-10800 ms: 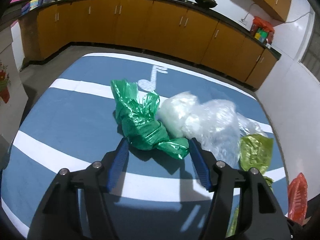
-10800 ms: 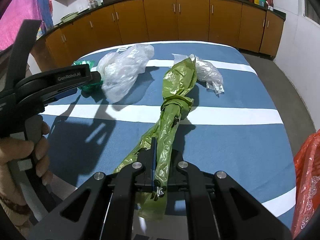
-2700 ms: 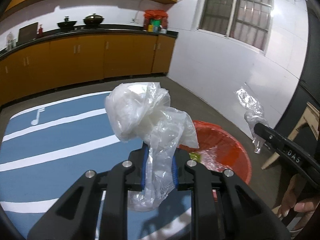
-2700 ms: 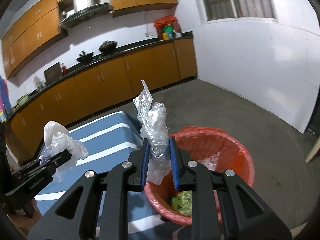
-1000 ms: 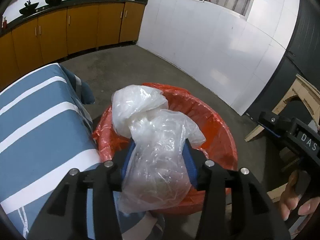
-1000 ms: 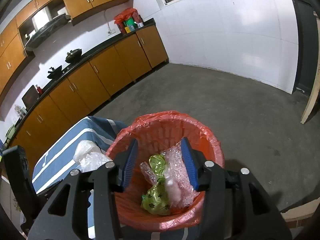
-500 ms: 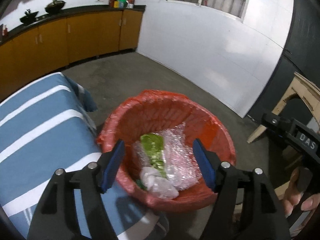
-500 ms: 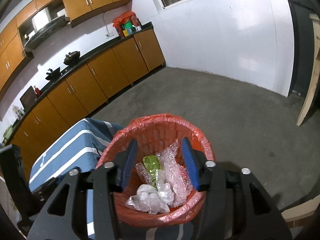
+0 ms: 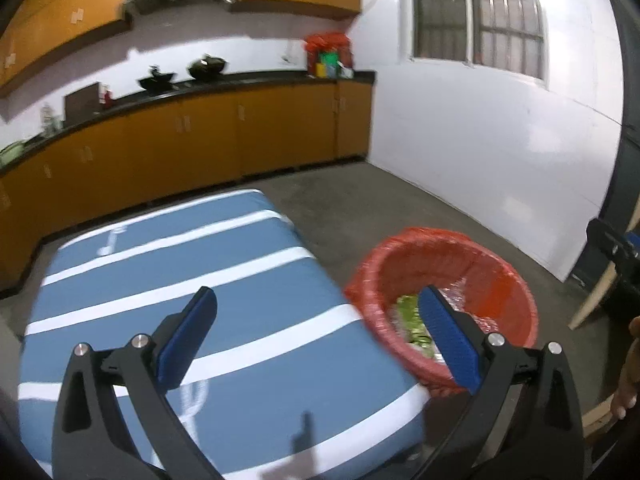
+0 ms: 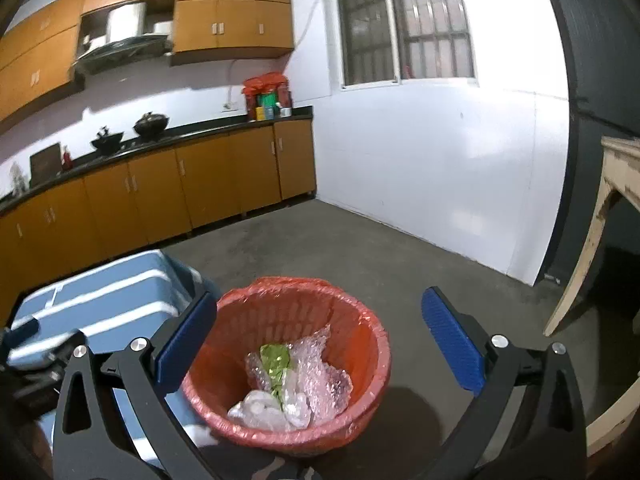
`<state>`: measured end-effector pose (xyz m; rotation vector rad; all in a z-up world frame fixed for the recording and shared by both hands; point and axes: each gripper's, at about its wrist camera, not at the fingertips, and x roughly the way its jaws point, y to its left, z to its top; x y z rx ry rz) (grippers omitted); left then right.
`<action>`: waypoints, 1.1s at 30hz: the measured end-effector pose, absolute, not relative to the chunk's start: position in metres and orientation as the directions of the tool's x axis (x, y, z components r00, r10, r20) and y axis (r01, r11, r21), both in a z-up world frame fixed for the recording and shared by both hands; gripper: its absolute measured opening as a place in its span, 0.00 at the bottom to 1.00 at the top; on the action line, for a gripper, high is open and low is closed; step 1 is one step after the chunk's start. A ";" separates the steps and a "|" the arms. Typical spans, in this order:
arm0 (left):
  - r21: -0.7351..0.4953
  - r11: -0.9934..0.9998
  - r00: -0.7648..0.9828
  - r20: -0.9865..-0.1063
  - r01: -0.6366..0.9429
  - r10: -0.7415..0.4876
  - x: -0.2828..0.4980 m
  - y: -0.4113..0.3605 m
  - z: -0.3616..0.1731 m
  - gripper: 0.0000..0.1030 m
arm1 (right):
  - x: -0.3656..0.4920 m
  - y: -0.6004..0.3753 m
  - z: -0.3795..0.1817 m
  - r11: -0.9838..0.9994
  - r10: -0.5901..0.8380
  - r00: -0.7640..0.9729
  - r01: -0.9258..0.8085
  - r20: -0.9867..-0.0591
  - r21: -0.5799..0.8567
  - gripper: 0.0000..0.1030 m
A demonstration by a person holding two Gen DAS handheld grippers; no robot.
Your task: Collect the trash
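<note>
A red-lined trash basket (image 10: 360,312) stands on the concrete floor beside the blue striped table (image 9: 168,280). Inside it lie clear plastic bags (image 10: 320,380), a green bag (image 10: 275,356) and a white bag (image 10: 256,410). My right gripper (image 10: 318,336) is open and empty, above the basket. My left gripper (image 9: 316,332) is open and empty, over the table's right edge, with the basket (image 9: 508,280) to its right. No trash shows on the table top.
Orange cabinets (image 9: 200,148) with a black counter run along the back wall. A white wall (image 10: 440,184) is at the right. A wooden table leg (image 10: 580,264) stands at the far right. The right gripper's handle (image 9: 612,244) shows at the left wrist view's right edge.
The left gripper has swung left from above the basket to over the table edge. The right gripper has pulled back and tilted up a little. Both stay open and empty.
</note>
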<state>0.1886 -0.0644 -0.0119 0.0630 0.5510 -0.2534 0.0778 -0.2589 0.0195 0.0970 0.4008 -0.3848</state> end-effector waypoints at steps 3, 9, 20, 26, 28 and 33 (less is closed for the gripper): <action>-0.018 0.979 0.846 -0.500 0.203 -0.185 0.169 -0.039 -0.005 0.96 | 0.070 -0.244 0.020 0.938 -0.320 0.859 0.345 -0.400 -0.009 0.98; -0.032 0.994 0.877 -0.469 0.106 -0.109 0.135 0.000 0.004 0.96 | 0.056 -0.217 0.019 0.958 -0.273 0.875 0.284 -0.401 -0.032 0.98; -0.067 0.997 0.893 -0.447 0.033 -0.060 0.092 0.036 0.005 0.96 | 0.037 -0.185 0.014 0.977 -0.211 0.888 0.210 -0.409 -0.046 0.98; -0.050 0.998 0.904 -0.425 0.031 -0.050 0.070 0.038 0.008 0.96 | 0.026 -0.177 0.009 0.979 -0.199 0.887 0.199 -0.418 -0.043 0.98; -0.046 0.998 0.905 -0.423 0.032 -0.048 0.066 0.038 0.008 0.96 | 0.022 -0.174 0.008 0.980 -0.192 0.885 0.194 -0.424 -0.039 0.98; -0.045 0.998 0.906 -0.420 0.034 -0.050 0.055 0.037 0.007 0.96 | 0.013 -0.169 0.008 0.982 -0.186 0.887 0.185 -0.423 -0.044 0.98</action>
